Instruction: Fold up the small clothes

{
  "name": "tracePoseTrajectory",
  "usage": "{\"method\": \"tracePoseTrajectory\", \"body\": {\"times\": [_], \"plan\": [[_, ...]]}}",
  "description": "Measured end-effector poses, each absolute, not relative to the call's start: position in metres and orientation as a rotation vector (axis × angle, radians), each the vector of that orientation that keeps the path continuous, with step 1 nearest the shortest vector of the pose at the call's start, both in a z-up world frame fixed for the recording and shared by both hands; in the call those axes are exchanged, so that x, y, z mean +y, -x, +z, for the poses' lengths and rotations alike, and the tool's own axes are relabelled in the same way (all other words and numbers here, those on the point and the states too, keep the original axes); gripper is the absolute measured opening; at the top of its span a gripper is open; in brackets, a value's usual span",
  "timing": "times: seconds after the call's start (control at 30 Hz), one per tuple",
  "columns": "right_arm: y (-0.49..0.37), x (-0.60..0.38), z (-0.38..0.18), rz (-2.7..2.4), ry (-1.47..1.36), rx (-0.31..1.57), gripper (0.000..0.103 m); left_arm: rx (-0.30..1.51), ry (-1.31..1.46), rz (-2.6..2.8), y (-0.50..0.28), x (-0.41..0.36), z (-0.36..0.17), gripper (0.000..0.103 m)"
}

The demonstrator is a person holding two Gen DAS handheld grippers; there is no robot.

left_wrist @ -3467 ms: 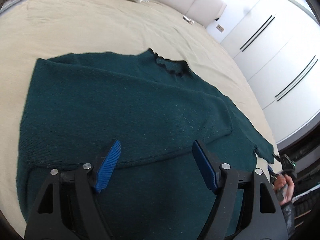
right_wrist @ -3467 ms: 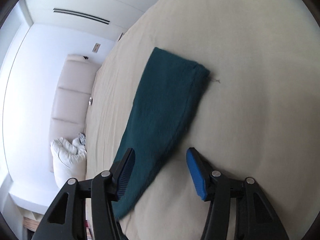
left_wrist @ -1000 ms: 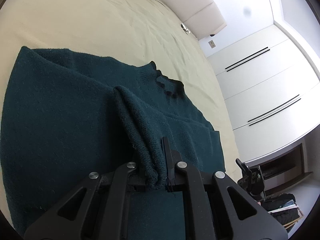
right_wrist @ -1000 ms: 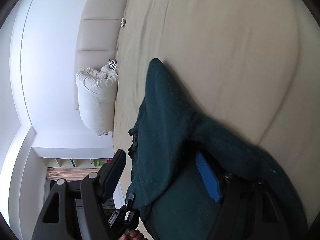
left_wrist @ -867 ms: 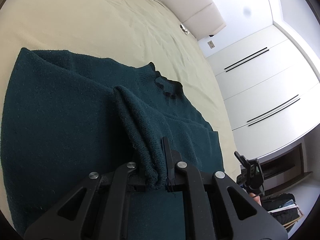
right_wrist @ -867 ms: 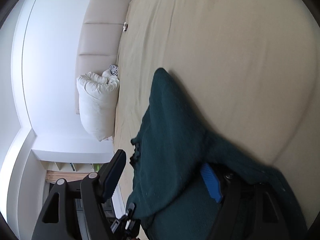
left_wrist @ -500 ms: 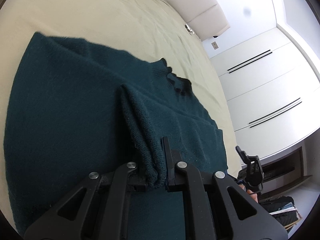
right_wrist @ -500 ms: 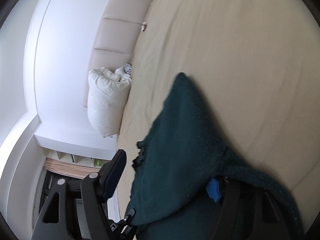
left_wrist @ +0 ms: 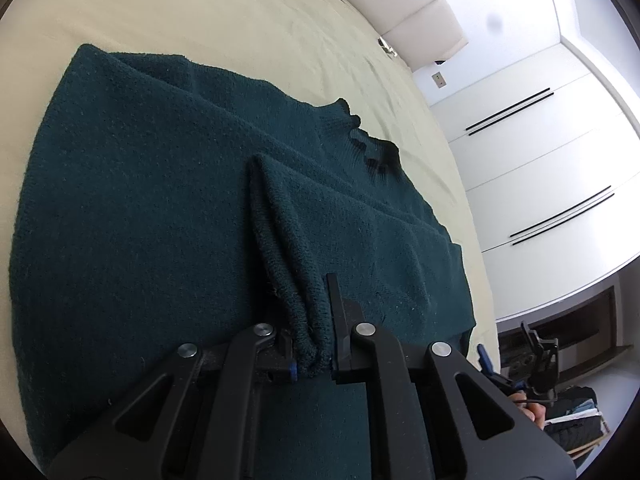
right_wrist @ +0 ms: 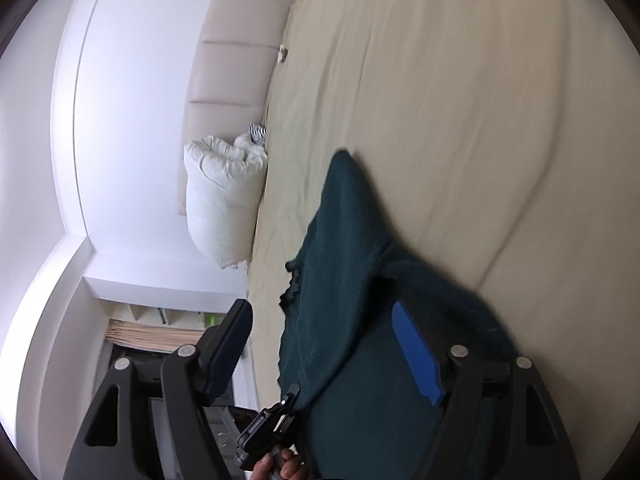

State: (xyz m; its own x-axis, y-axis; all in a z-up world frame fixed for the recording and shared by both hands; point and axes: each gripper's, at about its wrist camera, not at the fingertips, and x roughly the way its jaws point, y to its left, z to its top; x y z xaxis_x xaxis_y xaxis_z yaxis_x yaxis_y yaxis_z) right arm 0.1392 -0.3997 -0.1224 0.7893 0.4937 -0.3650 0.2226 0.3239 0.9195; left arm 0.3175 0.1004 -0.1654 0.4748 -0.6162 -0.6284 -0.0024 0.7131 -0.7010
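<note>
A dark green knitted sweater (left_wrist: pixel 152 200) lies spread on the beige bed (left_wrist: pixel 224 28), its ruffled collar (left_wrist: pixel 368 148) toward the far side. My left gripper (left_wrist: pixel 312 344) is shut on a pinched fold of the sweater's sleeve and holds it up over the body. In the right wrist view the sweater (right_wrist: pixel 344 272) is draped over my right gripper (right_wrist: pixel 332 344), whose jaws stand wide apart; cloth hangs over the blue right finger (right_wrist: pixel 416 356). The left gripper also shows in the right wrist view (right_wrist: pixel 268 428), held by a hand.
A white pillow (right_wrist: pixel 224 208) and a padded headboard (right_wrist: pixel 236 48) stand at the bed's far end. White wardrobe doors (left_wrist: pixel 548 168) line the wall beyond the bed. Shelves (right_wrist: pixel 160 320) show at the bedside.
The left gripper closed on a sleeve fold since 3.5 s ago and has carried it over the sweater's body. The right gripper moved under the cloth, then drew back slightly, still open.
</note>
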Motion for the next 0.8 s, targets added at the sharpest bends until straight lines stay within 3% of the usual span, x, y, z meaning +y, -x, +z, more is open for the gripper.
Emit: {"method": "tracePoseTrajectory", "body": {"times": [0.37, 0.8], "plan": [[-0.215, -0.377, -0.09, 0.282, -1.054, 0.744, 0.077, 0.98, 0.669, -0.398, -0.312, 0.103, -0.158, 0.009], [-0.213, -0.383, -0.105, 0.259, -1.06, 0.76, 0.077, 0.958, 0.718, -0.388, -0.301, 0.117, -0.162, 0.007]]}}
